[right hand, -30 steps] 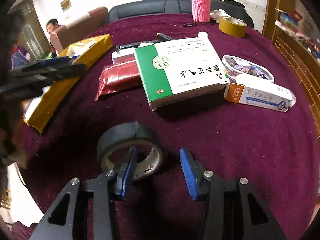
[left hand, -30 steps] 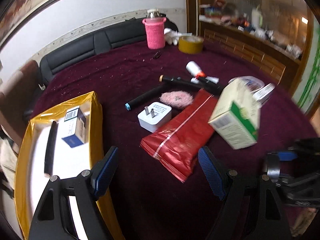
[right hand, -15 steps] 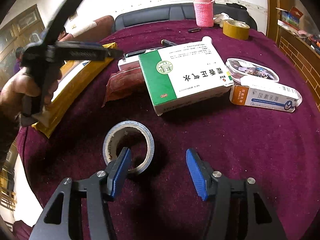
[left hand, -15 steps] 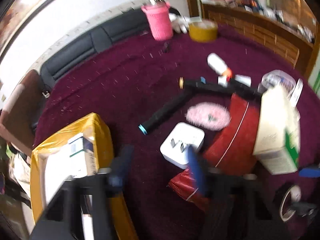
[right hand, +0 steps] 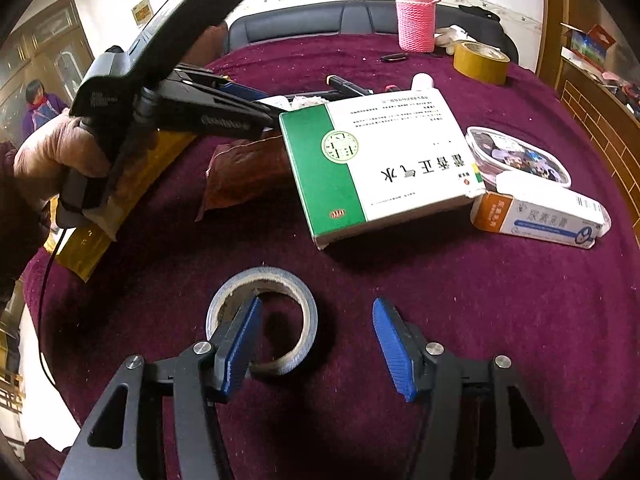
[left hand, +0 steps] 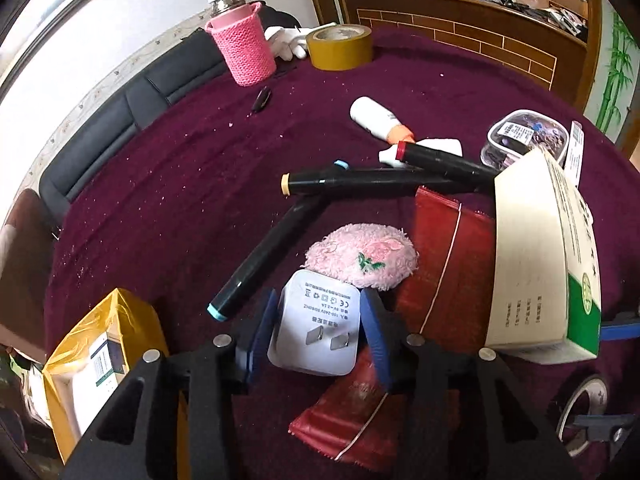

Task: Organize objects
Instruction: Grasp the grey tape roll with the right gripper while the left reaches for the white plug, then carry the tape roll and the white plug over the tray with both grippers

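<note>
Left gripper (left hand: 316, 332) jaws clamp the white square plug adapter (left hand: 316, 330), prongs up; right gripper (right hand: 316, 344) open, one finger inside the grey tape roll (right hand: 262, 320).

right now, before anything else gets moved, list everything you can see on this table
charger plug: 1, white, on the red pouch
red pouch: 1, red, under plug
puff: 1, pink, beyond plug
markers: at least 3, black, crossed beyond puff
medicine box: 1, white and green, centre
small box: 1, white and orange, right of it
tub: 1, clear, behind small box
grey tape: 1, near edge
yellow tape: 1, far edge
knitted sleeve: 1, pink, far edge
left gripper: jaws just closed, gripping plug
right gripper: jaws just opened, one finger inside grey tape
</note>
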{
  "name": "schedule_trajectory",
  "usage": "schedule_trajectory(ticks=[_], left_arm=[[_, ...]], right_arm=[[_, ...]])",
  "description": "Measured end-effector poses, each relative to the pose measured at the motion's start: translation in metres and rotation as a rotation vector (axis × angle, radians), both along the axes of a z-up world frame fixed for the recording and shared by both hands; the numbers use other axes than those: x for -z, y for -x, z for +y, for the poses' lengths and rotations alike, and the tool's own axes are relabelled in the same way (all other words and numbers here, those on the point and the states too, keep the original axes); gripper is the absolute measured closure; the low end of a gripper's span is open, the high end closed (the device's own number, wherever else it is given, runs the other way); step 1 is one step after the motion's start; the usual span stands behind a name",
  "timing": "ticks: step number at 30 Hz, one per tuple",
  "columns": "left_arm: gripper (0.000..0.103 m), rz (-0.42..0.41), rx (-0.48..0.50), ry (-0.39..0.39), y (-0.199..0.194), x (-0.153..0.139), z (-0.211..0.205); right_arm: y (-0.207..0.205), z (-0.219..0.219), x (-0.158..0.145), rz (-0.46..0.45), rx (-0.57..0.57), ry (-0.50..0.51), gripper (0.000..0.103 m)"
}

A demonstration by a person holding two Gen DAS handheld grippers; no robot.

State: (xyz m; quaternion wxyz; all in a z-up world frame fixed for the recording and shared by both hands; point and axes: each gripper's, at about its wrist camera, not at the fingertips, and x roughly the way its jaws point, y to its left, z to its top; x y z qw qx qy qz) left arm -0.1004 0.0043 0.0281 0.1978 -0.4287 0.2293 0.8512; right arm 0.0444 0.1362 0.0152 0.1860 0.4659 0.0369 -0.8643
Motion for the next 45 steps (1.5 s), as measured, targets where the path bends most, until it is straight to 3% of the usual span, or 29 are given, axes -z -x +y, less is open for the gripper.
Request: schedule_trajectory(ticks=[1,4,5,6,11,14,20,28,37,45], left_arm=[[0.062,-0.003,-0.007,-0.016,0.001,0.0,-0.002],[0.078,0.02,-0.038,-0.051,0.001,-0.008,-0.009],[0.09,0.017,-0.067,-0.068,0.002,-0.011,-0.013],[0.091,0.008,-0.069,-0.082,0.001,-0.012,-0.015],[0.091,-0.007,-0.074,-0.118,-0.011,-0.015,-0.023],[0.091,-0.002,-0.079,-0.164,-0.026,-0.022,-0.032],[0.091,0.022,-0.115,-0.289,-0.056,-0.049,-0.062],[0.091,0.102,-0.142,-0.366,-0.099,-0.09,-0.093],[0.091,0.174,-0.268,-0.355,-0.111,-0.119,-0.161],[0.091,0.185,-0.426,-0.33,-0.079,-0.113,-0.235]], right_arm=[[0.001,-0.002,0.0,0.003,0.002,-0.013,0.04],[0.004,-0.011,0.002,0.02,0.007,-0.077,0.04],[0.004,-0.016,0.002,0.029,0.006,-0.102,0.041],[0.004,-0.02,0.002,0.041,0.002,-0.113,0.042],[0.001,-0.026,0.0,0.035,-0.012,-0.104,0.083],[0.0,-0.02,-0.001,0.018,-0.005,-0.058,0.09],[-0.006,-0.01,-0.006,-0.01,0.01,0.056,0.091],[-0.022,-0.018,-0.034,0.03,-0.016,0.134,0.091],[-0.014,-0.065,-0.076,0.078,-0.116,0.158,0.09],[0.039,-0.137,-0.1,0.061,-0.184,0.19,0.09]])
